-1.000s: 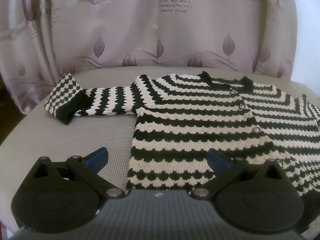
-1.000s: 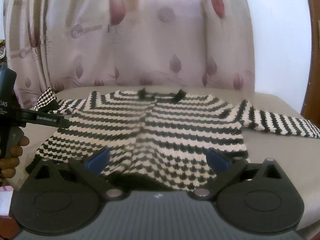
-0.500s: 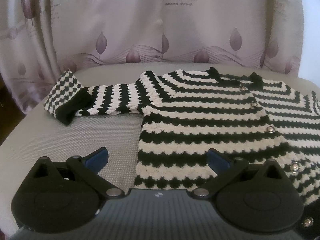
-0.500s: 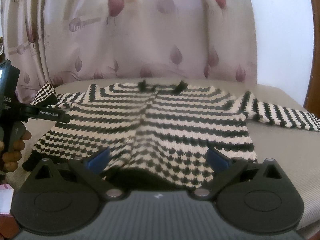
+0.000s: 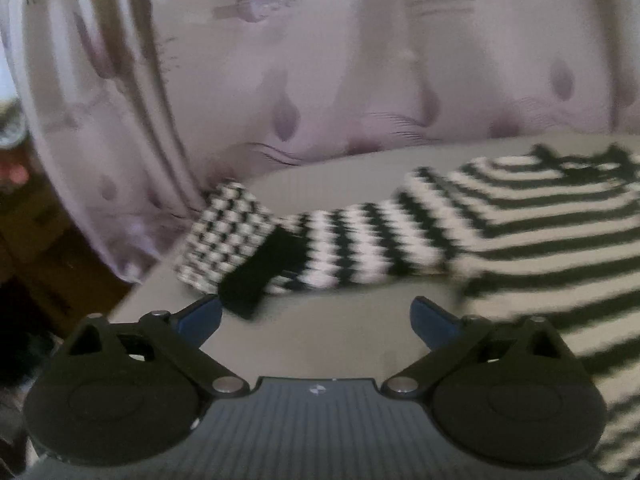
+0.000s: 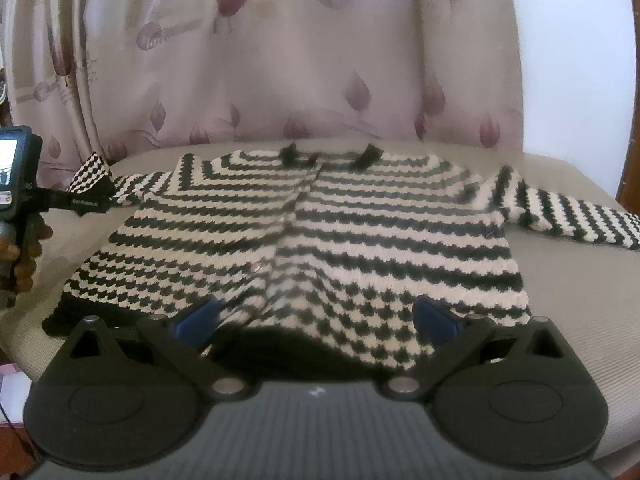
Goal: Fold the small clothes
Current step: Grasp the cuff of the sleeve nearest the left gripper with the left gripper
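A small black-and-white striped knitted cardigan (image 6: 320, 236) lies flat on a grey cushioned surface (image 6: 580, 288), both sleeves spread out sideways. In the left wrist view its left sleeve (image 5: 344, 244) ends in a folded-back checkered cuff (image 5: 224, 240). My left gripper (image 5: 316, 316) is open and empty, just in front of that cuff. My right gripper (image 6: 316, 318) is open and empty, over the cardigan's bottom hem. The right sleeve (image 6: 568, 216) stretches out to the right.
A pale curtain with purple leaf print (image 6: 300, 60) hangs right behind the surface. The left hand-held gripper and the hand holding it (image 6: 20, 216) show at the left edge of the right wrist view. The surface drops off at the left (image 5: 132, 296).
My left gripper has swung left, from facing the cardigan's body to facing the left sleeve and cuff, and come closer. My right gripper has barely moved.
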Demonstrator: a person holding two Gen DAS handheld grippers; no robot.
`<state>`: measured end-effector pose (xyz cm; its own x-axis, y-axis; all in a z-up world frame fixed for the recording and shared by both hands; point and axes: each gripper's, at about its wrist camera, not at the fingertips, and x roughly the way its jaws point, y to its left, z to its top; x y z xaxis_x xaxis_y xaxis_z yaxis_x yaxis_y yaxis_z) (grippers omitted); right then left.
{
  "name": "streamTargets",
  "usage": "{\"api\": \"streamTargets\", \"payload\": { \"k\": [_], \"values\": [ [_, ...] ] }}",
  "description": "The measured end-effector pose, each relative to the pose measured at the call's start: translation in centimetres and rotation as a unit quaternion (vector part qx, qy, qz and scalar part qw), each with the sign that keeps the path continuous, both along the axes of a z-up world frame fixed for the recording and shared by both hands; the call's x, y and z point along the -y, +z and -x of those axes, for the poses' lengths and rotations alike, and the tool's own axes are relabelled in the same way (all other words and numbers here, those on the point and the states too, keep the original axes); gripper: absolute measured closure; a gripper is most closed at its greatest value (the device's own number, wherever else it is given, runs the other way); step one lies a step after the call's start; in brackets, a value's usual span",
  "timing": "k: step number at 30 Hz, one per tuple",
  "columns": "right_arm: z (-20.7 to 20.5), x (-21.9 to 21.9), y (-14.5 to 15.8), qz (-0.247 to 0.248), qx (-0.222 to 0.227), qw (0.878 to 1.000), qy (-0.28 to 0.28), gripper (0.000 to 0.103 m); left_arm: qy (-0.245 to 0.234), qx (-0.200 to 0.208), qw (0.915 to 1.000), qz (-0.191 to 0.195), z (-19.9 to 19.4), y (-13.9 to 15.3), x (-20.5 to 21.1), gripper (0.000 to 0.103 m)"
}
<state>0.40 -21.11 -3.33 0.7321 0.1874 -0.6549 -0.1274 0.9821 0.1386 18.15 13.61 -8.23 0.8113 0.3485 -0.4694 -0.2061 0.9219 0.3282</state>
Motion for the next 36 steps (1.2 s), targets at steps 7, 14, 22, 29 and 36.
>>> {"api": "streamTargets", "payload": {
  "k": [7,14,22,29,36],
  "values": [
    [-0.2,-0.4,-0.3,0.001,-0.008,1.000,0.005,0.000,0.033,-0.012,0.9979,-0.055,-3.3,-1.6,-5.0,0.014],
    [-0.5,-0.9,-0.8,0.004,-0.023,1.000,0.009,0.000,0.027,-0.046,0.9984,-0.021,-5.8,-2.8,-8.5,0.060],
    [-0.7,-1.0,-0.7,0.009,-0.026,1.000,0.009,0.000,0.108,0.028,0.9915,0.067,-4.5,0.6,-14.1,0.082],
    [-0.7,-1.3,-1.1,0.006,-0.031,0.999,0.014,0.000,0.200,0.063,0.9760,0.060,-5.3,5.3,-19.5,0.091],
    [-0.5,-1.6,-0.9,0.008,-0.027,0.999,0.022,0.000,0.207,0.042,0.9740,0.081,-5.8,6.3,-22.6,0.091]
  ]
}}
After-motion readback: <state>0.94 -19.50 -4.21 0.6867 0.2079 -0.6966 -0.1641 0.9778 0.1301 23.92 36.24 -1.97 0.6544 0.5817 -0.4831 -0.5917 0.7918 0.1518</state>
